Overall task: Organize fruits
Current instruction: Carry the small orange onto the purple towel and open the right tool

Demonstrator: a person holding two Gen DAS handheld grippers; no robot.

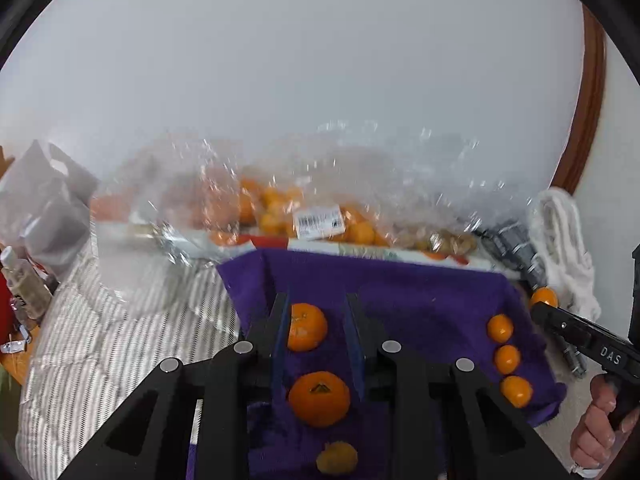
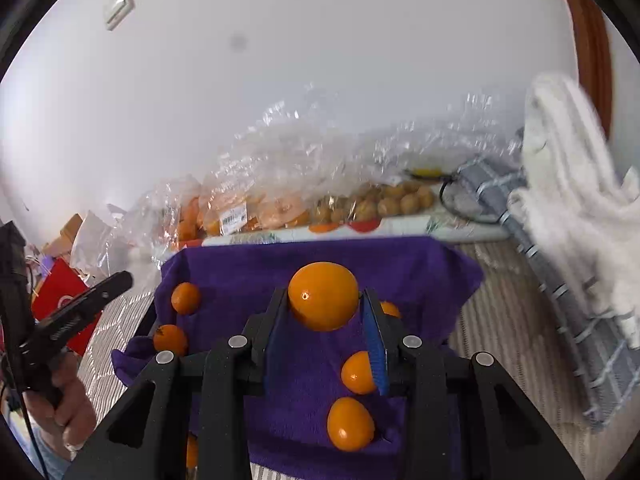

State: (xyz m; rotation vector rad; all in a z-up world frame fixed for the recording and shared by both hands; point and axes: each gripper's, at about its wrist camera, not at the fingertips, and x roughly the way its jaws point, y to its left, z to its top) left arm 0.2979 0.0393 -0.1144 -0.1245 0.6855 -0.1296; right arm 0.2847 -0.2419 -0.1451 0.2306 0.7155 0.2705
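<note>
**Holding one orange fruit over the purple cloth**

Gripping a smooth orange fruit (image 2: 323,296) between their blue-padded fingers (image 2: 376,354), the right tongs (image 2: 323,300) hovered above the purple cloth (image 2: 248,268) near its far edge. Two more smooth orange fruits (image 2: 358,372) lay just below them along the cloth's right side, one behind the other, and a third peeked out behind the right finger. In the left wrist view the same row of three small fruits (image 1: 507,358) ran along the cloth's right edge.

The left tongs (image 1: 318,332) stood wide apart and held nothing; a mandarin (image 1: 306,327) lay on the cloth between their fingertips, closer to the left finger. A second mandarin (image 1: 319,399) sat nearer the camera, and a duller one (image 1: 337,458) nearer still, forming a line down the cloth's left side.

Beyond the cloth's far edge, clear plastic bags (image 1: 280,208) held more orange fruit, one with a barcode label (image 1: 319,221). A white towel (image 2: 576,184) lay at the far right.
</note>
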